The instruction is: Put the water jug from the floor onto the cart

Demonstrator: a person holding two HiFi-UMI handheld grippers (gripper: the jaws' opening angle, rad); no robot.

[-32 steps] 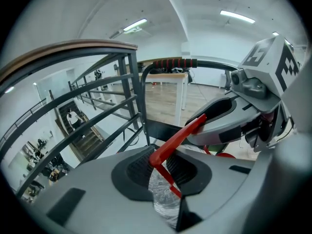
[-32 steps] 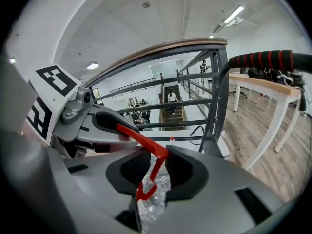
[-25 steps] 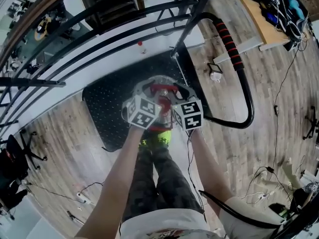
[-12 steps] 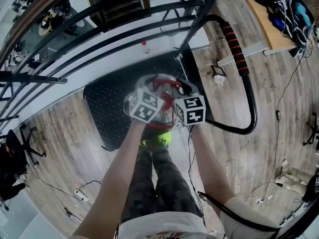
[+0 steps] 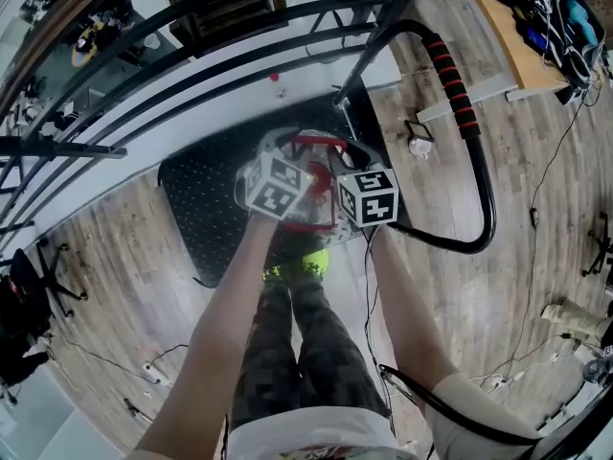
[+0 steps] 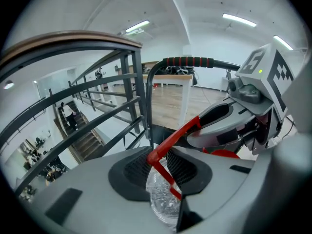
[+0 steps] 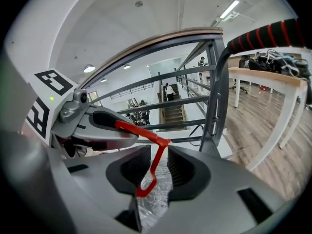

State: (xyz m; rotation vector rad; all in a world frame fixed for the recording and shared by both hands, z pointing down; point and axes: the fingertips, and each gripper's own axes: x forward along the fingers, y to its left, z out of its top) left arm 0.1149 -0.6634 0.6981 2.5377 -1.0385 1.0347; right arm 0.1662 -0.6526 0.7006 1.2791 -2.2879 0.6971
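Observation:
A clear water jug (image 5: 290, 153) with a red handle (image 5: 321, 141) is over the near part of the cart's black platform (image 5: 201, 199), mostly hidden under the two marker cubes. My left gripper (image 6: 163, 167) is shut on the red handle (image 6: 168, 140), and the clear jug (image 6: 163, 204) shows just below its jaws. My right gripper (image 7: 155, 172) is shut on the same handle (image 7: 156, 160) from the other side, above the jug (image 7: 153, 206). Both grippers sit close together, left gripper (image 5: 287, 166) and right gripper (image 5: 347, 175). Whether the jug rests on the platform cannot be told.
The cart's push bar with a red-and-black grip (image 5: 450, 75) curves round on the right. A dark metal railing (image 5: 192, 46) runs just behind the cart. A wooden desk (image 5: 517, 36) with cables stands at the top right. The person's feet in yellow-green shoes (image 5: 299, 268) stand at the platform's near edge.
Both grippers, with the jug between them, have moved a little away from the person, farther over the black platform. Their hold on the red handle looks the same.

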